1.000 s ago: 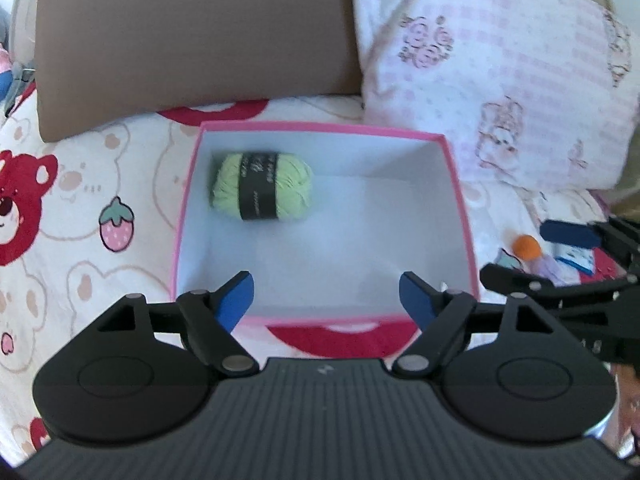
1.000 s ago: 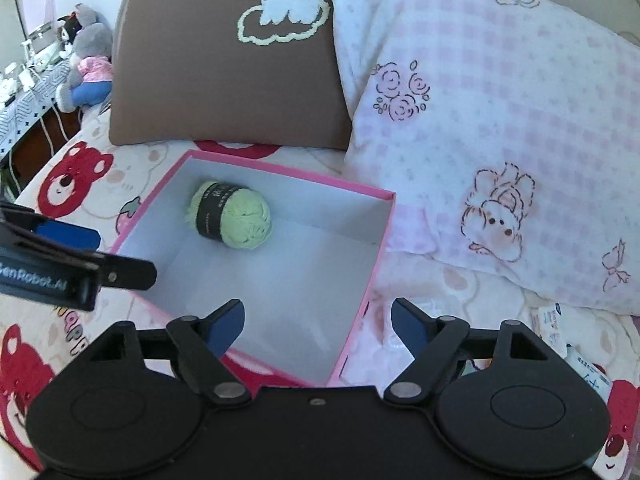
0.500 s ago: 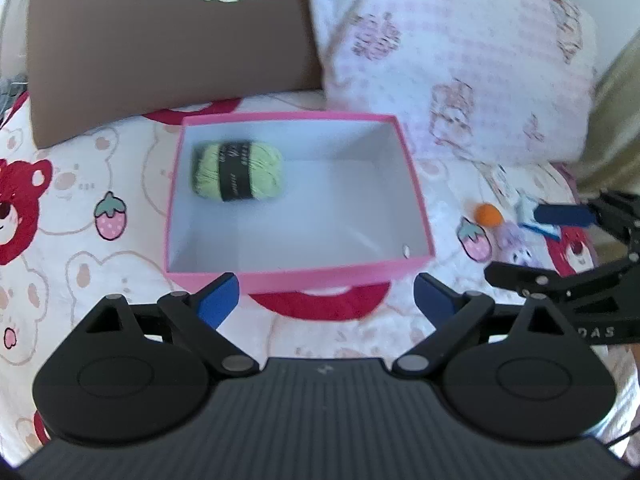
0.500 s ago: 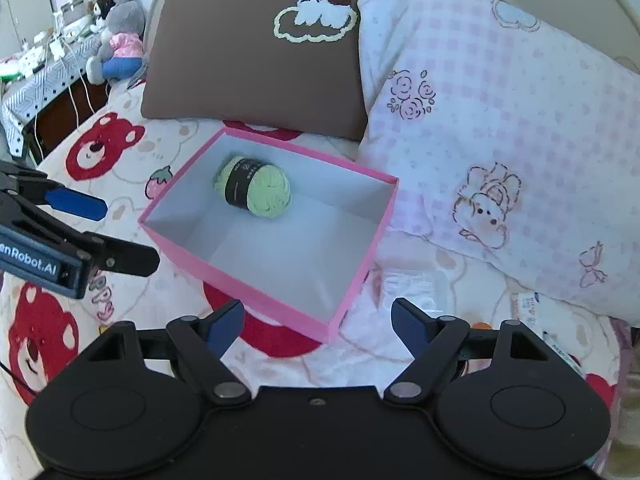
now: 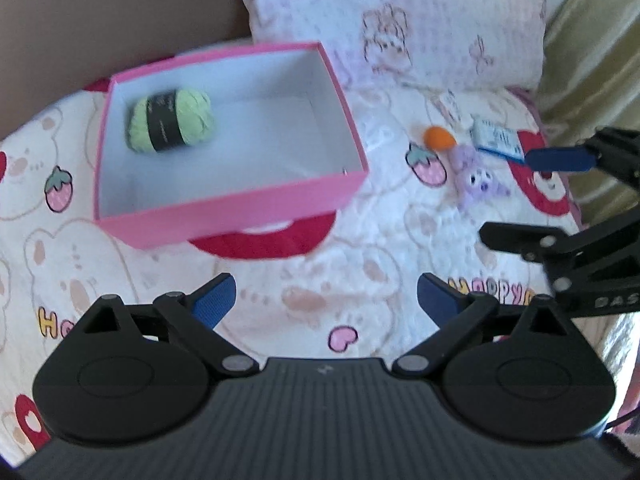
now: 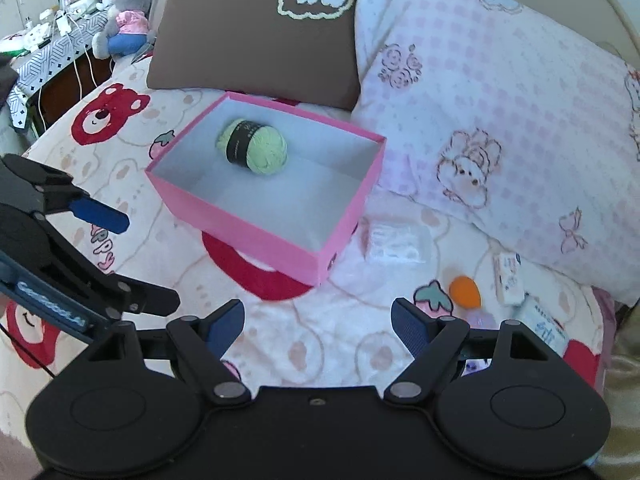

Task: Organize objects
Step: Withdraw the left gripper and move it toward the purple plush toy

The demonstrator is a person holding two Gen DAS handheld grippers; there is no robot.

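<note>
Left wrist view: left gripper (image 5: 325,294) released, jaws just been opening, nothing between; hangs over bedspread (image 5: 360,248) short of pink box (image 5: 240,208). Green yarn ball (image 5: 170,124) already lies in box, far-left corner. Orange ball (image 5: 439,137), purple plush (image 5: 478,178) loose beside box, probably next.

Right wrist view: right gripper (image 6: 318,322) released, empty, above bed. Brown pillow (image 6: 256,36), pink pillow (image 6: 500,92) behind box (image 6: 256,224).

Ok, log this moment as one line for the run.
left gripper: jaws just opened wider, empty | right gripper: open, empty | green yarn ball: in pink box | orange ball: on bed
</note>
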